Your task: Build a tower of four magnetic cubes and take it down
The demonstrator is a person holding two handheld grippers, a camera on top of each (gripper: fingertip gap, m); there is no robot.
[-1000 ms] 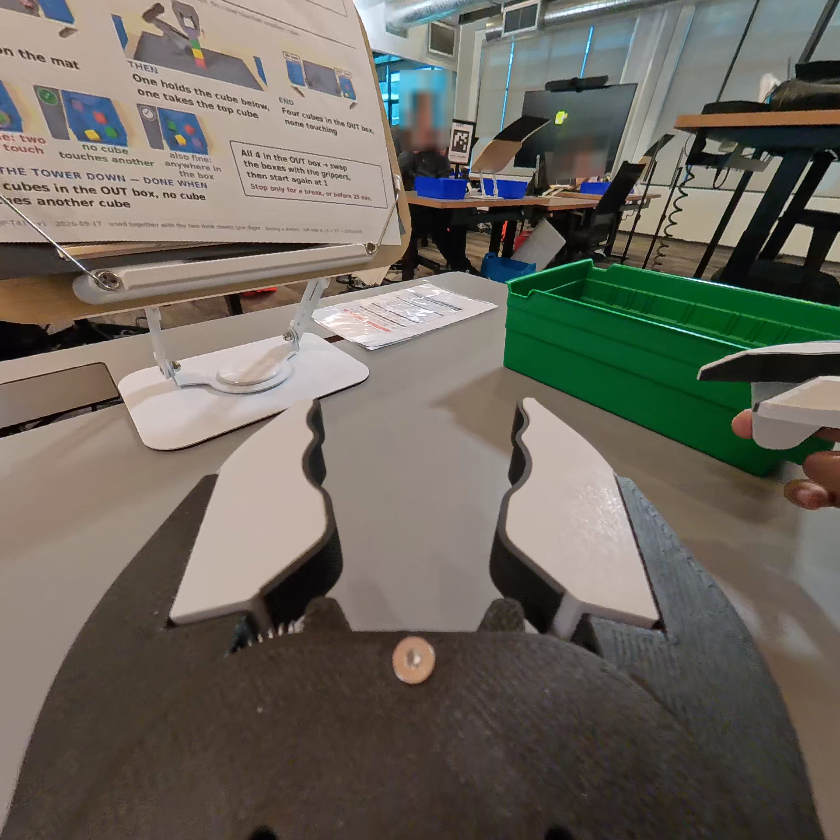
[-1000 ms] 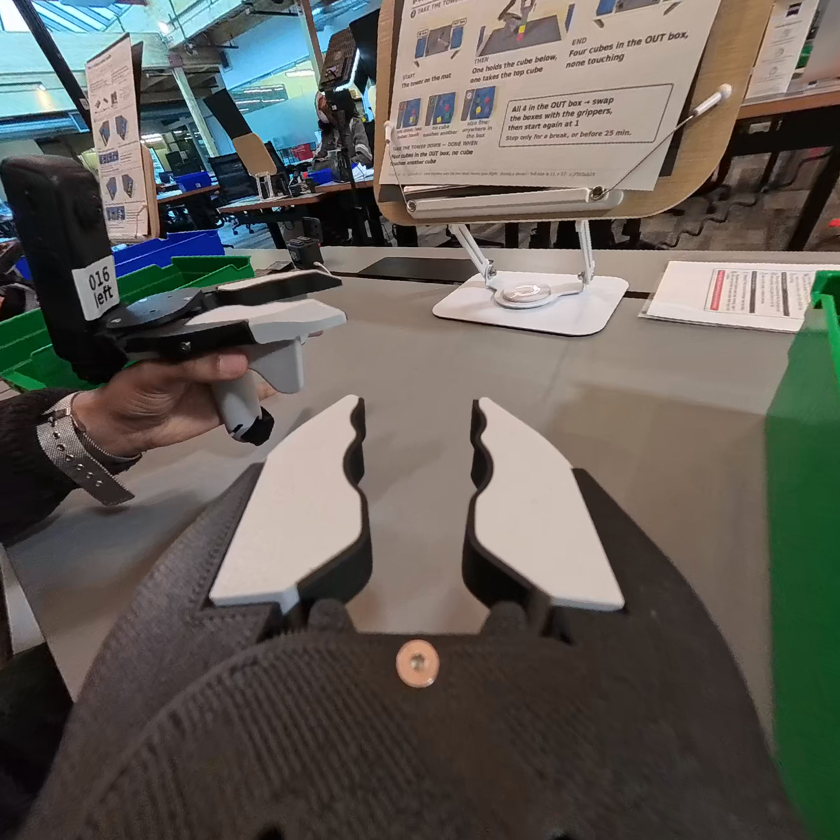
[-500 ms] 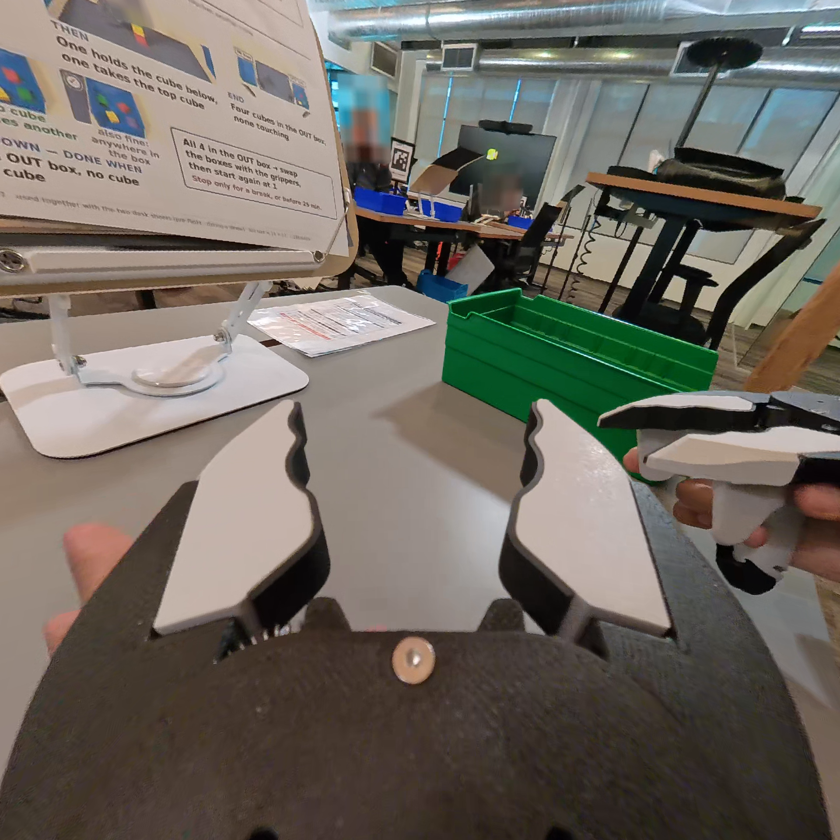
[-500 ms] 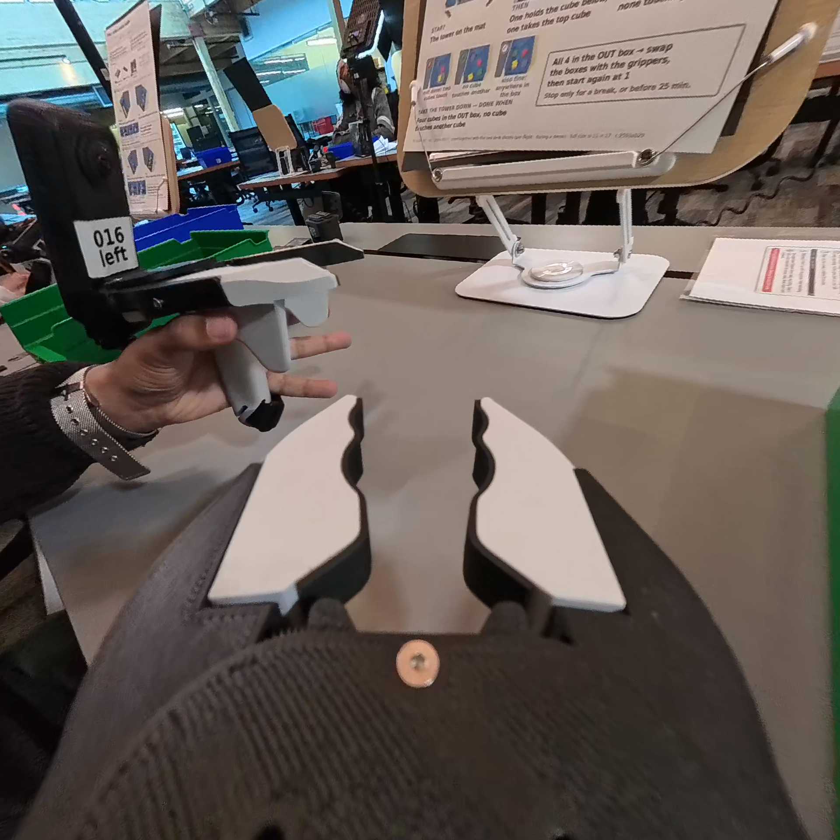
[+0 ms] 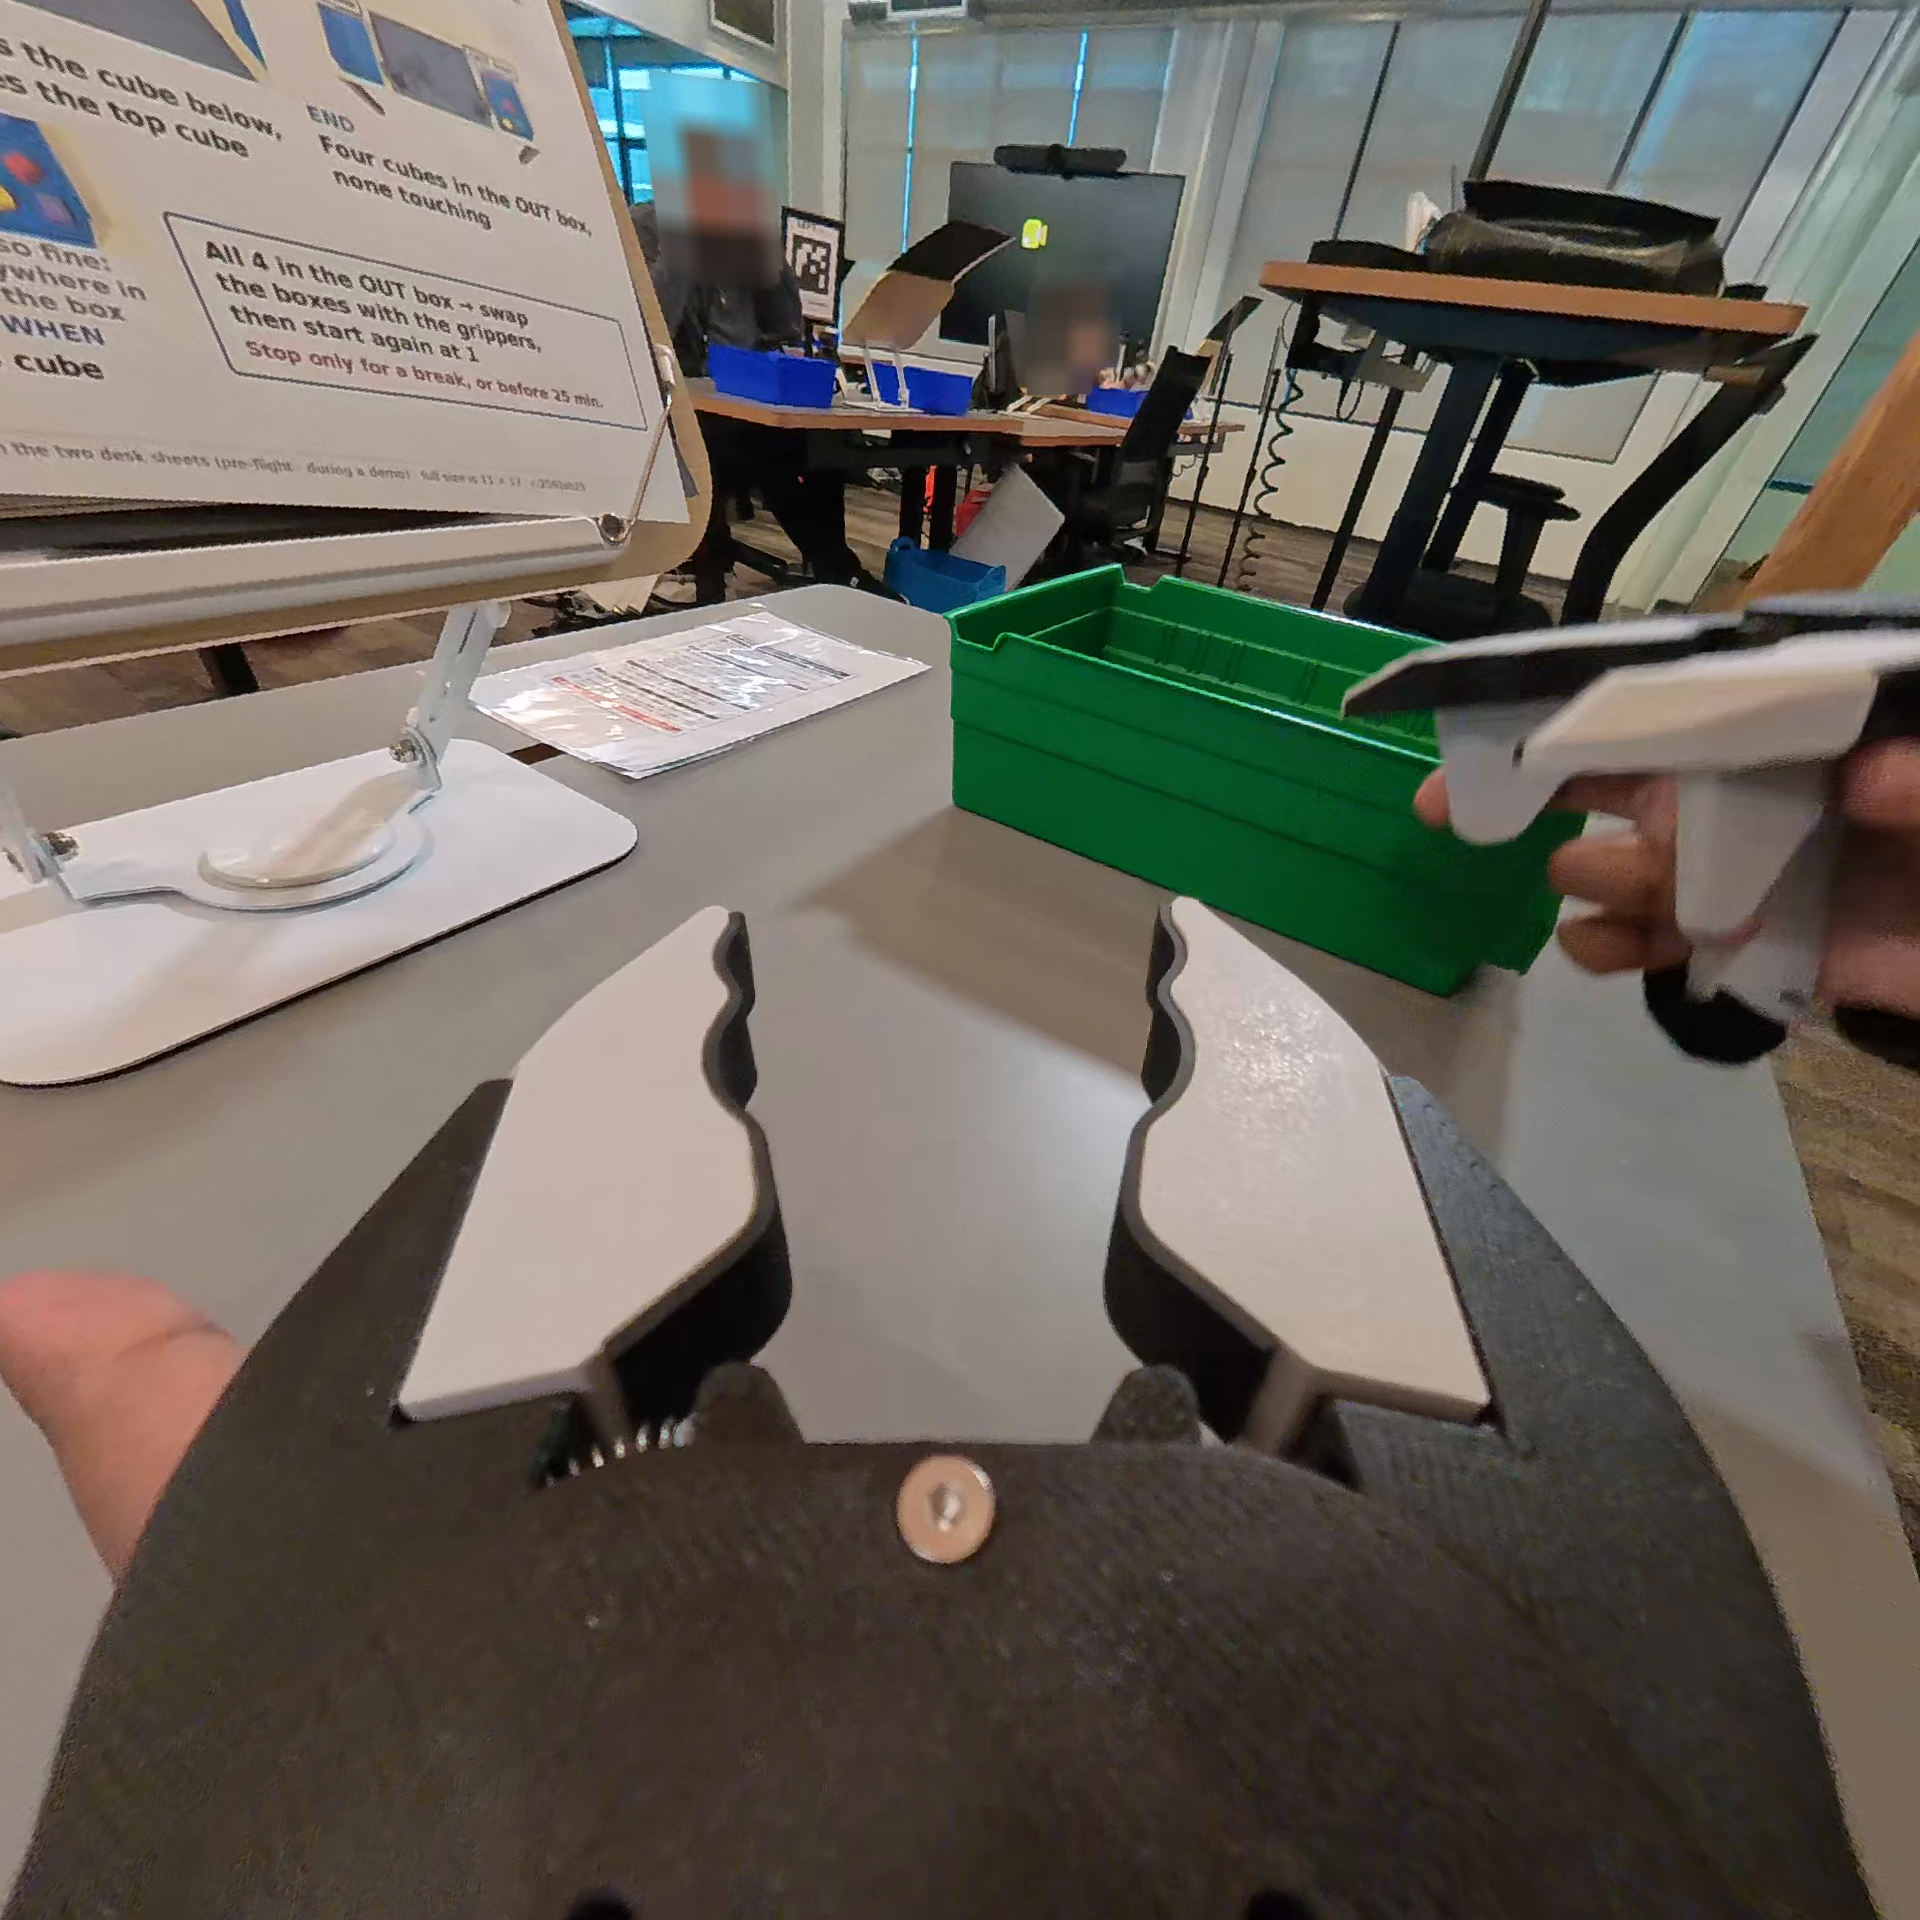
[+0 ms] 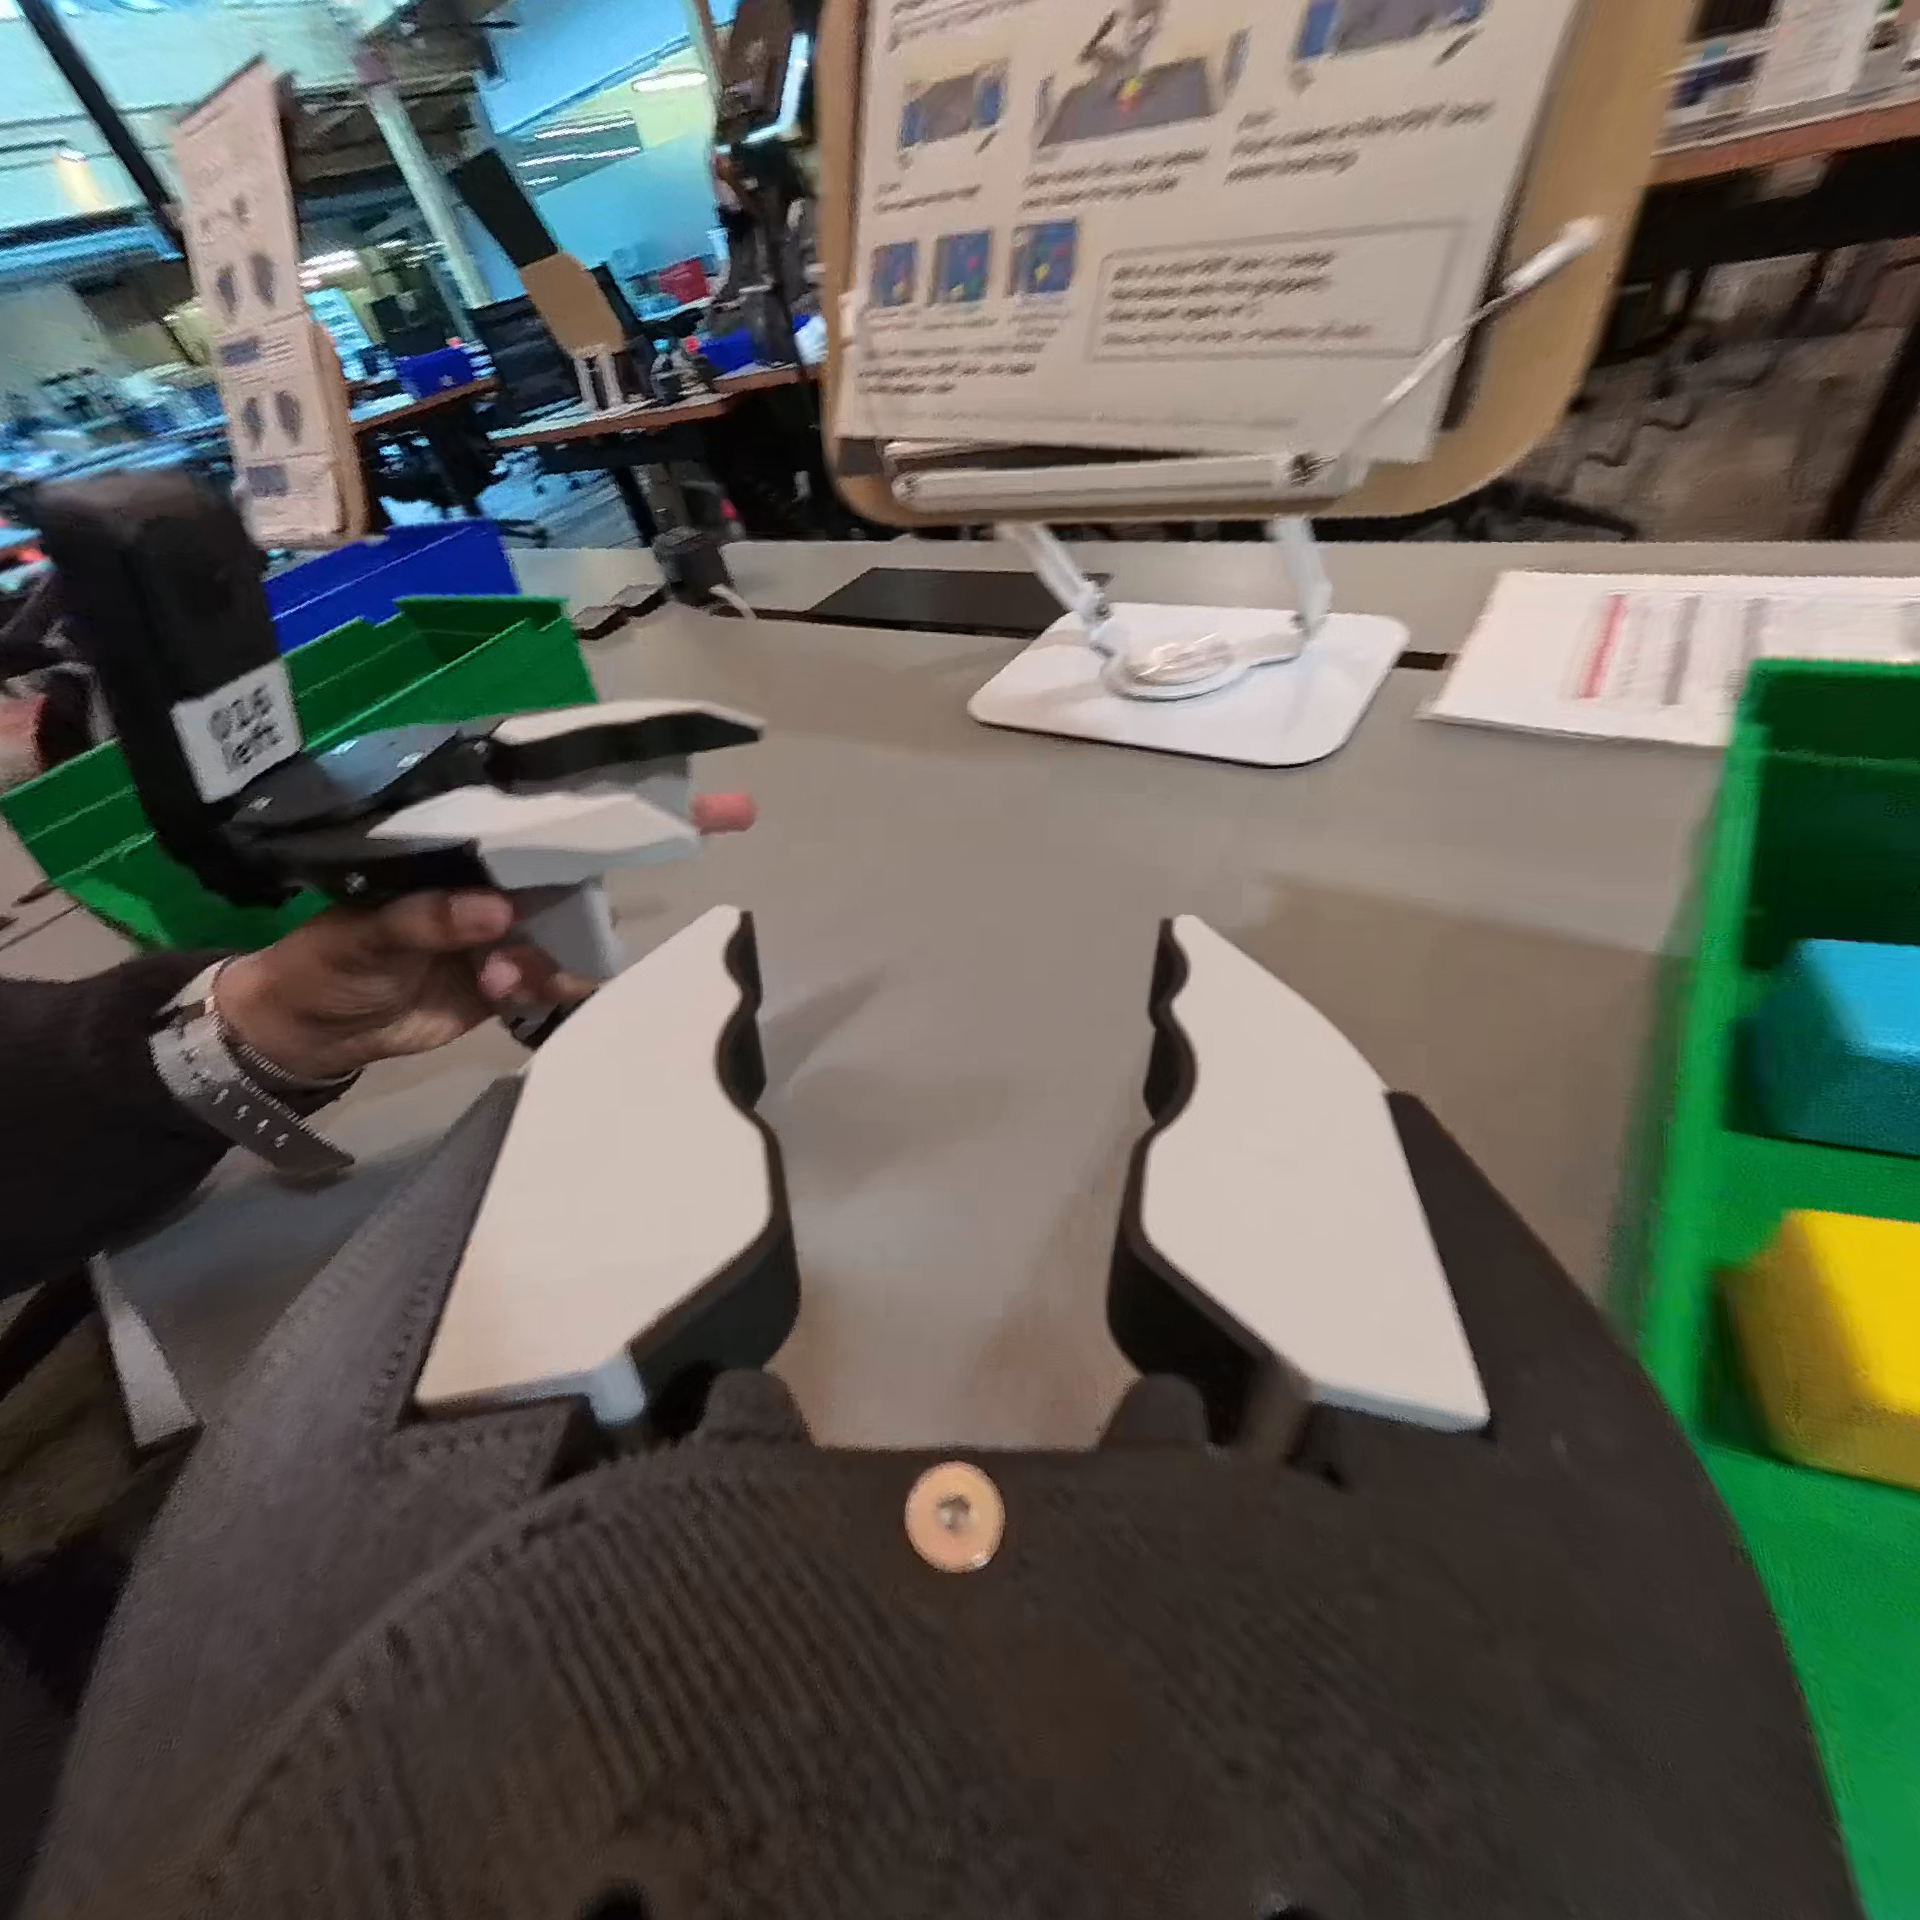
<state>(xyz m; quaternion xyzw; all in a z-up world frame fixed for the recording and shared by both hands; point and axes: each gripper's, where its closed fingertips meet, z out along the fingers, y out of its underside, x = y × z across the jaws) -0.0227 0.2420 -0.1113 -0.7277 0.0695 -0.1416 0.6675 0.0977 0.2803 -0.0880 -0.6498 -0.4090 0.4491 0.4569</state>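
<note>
My left gripper [image 5: 948, 935] is open and empty, held just above the grey table [image 5: 935, 1143]. A green bin [image 5: 1195, 748] stands ahead to its right. My right gripper [image 6: 951, 935] is open and empty over the same table, with a green bin [image 6: 1704, 1091] close on its right. That bin holds a teal cube [image 6: 1839, 1049] and a yellow cube [image 6: 1839, 1351]. Each gripper shows in the other's view, held in a hand: the right one [image 5: 1403, 758] in front of the bin, the left one [image 6: 717, 790] at the left.
A white document stand [image 5: 260, 883] with an instruction sheet stands at the back of the table; it also shows in the right wrist view [image 6: 1195, 675]. A laminated paper [image 5: 696, 675] lies beside it. A second green bin [image 6: 447, 665] sits at the far left. Desks and chairs stand beyond.
My right gripper has opened wider and swung so that the bin with the cubes comes into view. My left gripper has turned right, and the right gripper has come further into its view.
</note>
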